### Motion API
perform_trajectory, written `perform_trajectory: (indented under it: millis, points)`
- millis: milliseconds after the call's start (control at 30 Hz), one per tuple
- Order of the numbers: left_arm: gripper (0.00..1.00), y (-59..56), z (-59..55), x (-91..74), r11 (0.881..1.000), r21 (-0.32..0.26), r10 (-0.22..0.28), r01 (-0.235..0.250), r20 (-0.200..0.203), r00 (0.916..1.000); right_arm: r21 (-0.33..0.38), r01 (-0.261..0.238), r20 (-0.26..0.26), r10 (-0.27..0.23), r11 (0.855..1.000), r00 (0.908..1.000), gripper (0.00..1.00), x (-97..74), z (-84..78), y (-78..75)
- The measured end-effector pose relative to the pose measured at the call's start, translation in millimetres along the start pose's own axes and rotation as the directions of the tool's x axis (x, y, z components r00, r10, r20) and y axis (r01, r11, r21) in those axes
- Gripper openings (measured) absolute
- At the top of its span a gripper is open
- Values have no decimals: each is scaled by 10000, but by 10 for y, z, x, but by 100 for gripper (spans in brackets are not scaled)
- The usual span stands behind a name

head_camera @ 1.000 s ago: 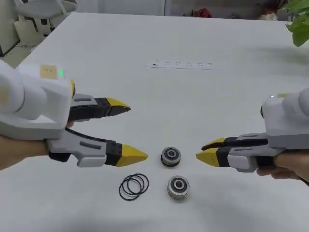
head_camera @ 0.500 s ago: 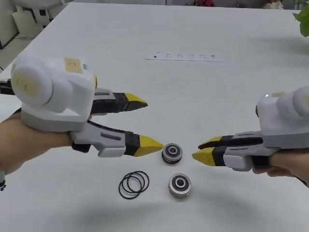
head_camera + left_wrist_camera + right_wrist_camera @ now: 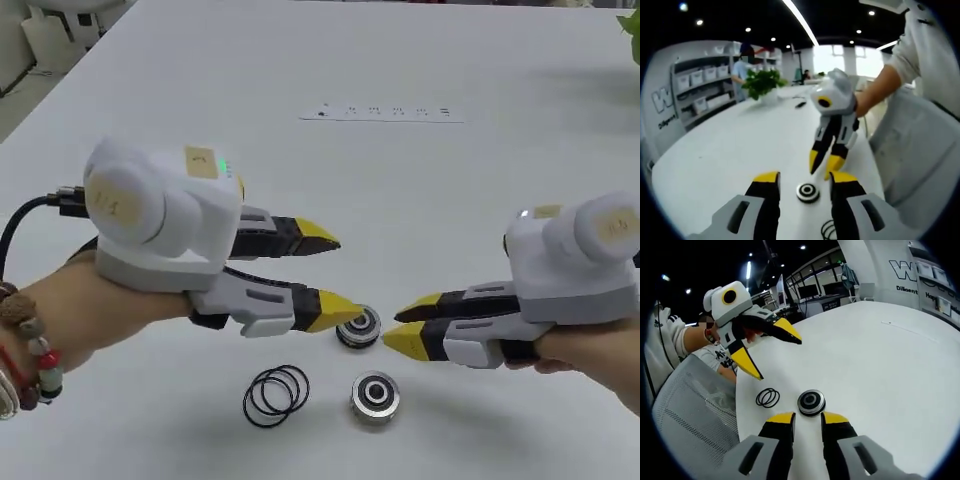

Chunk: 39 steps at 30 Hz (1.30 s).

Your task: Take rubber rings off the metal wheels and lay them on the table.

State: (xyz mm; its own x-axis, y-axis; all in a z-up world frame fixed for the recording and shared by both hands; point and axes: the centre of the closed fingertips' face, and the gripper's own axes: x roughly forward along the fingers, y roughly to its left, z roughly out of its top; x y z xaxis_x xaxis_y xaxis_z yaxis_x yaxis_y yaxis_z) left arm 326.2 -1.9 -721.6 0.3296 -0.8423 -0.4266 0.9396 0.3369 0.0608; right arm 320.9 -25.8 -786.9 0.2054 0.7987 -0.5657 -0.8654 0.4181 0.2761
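Note:
Two metal wheels lie on the white table: the far wheel and the near wheel. Several loose black rubber rings lie in a small pile left of the near wheel. My left gripper is open, its lower tip just left of the far wheel. My right gripper is open more narrowly, its tips just right of that wheel. In the left gripper view the far wheel sits beyond my left gripper, with the right gripper facing it. In the right gripper view the wheel lies just ahead of my right gripper.
A row of small printed marks lies farther back on the white table. A black cable trails from the left gripper. The rings and the left gripper appear in the right gripper view. A potted plant stands at the table's end.
Both grippers have closed in on the far wheel, the left one moving right the most. Wheels and rings have not moved on the table; the head camera has shifted.

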Motion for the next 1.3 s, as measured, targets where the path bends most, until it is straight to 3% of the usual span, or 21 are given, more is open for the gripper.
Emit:
perform_trajectory:
  millis: [300,433,867,900,1033,1300]
  points:
    - [32,-4,-198,228,9992,-348,-223,213,-265,9994,-398,80,-197,-88,9992,9998,20,121,-61,-74]
    - [28,-11,-322,309,9994,-136,-329,321,-691,9971,-390,97,-159,-104,9992,9998,21,162,-67,-95]
    - [16,-40,-588,428,9995,-160,-301,281,-1413,9895,-937,-71,-25,69,9956,10000,19,218,-90,-58]
    - [18,-30,-566,427,9995,-292,-187,152,-1220,9924,-934,-92,-15,91,9956,10000,19,226,-97,-49]
    - [21,-25,-577,418,9993,-361,-142,97,-1253,9920,-951,-16,66,23,9955,10000,19,246,-93,-54]
    - [15,-25,-591,425,9990,-442,-2,-47,-1099,9939,-1423,299,-52,-310,9894,9995,9,218,-122,-90]
